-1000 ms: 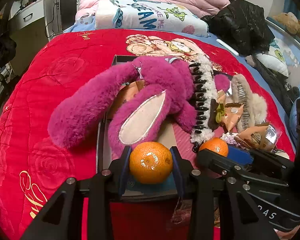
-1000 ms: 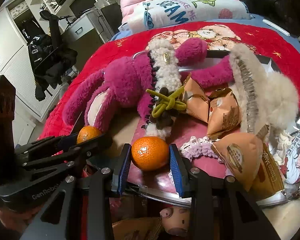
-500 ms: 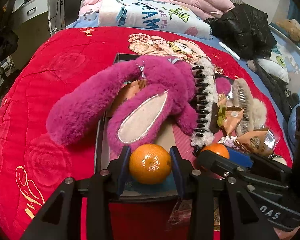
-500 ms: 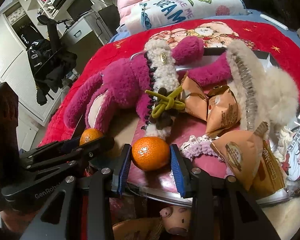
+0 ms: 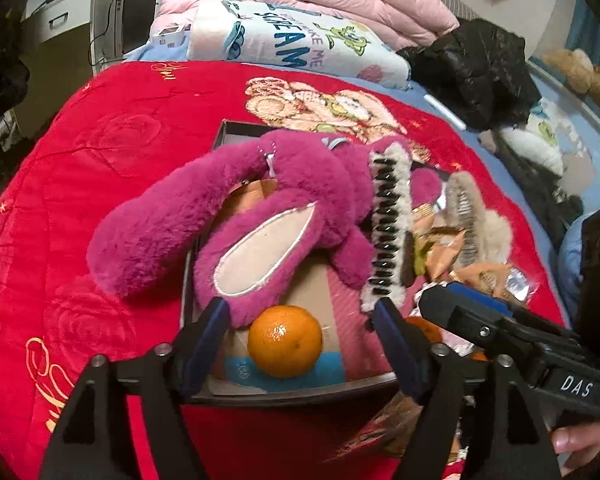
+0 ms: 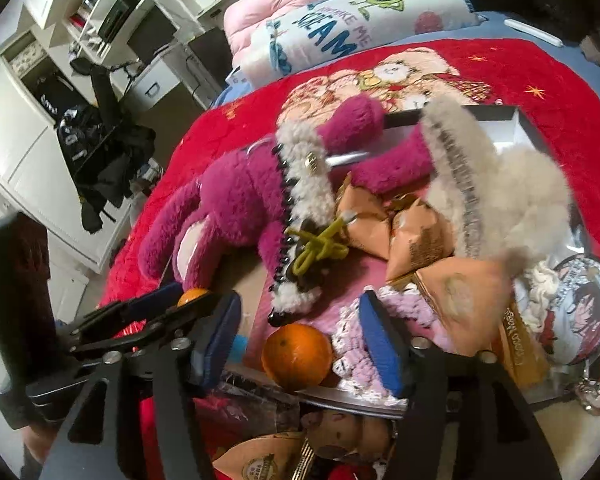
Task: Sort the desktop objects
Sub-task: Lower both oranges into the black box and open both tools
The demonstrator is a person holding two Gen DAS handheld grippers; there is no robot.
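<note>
Right gripper point(image 6: 300, 344): jaws wide apart, blue pads either side of an orange, touching neither side.
Orange point(image 6: 297, 356): near edge of the tray point(image 6: 516, 120), beside a lilac crochet piece point(image 6: 352, 344).
Left gripper point(image 6: 172, 300): near left, second orange point(image 6: 193, 296) between its tips.
Plush point(image 6: 240, 200): magenta, left half of the tray, ear hanging over the rim.
Hair claws: one point(image 6: 304, 204) across the plush, a fluffier one point(image 6: 492, 196) on the right.
Snack packets point(image 6: 416, 236): tan, centre right.
Blanket point(image 6: 540, 76): red, under the tray.

Orange mandarin point(image 5: 285, 341); magenta plush point(image 5: 260, 216); red blanket point(image 5: 100, 128).
</note>
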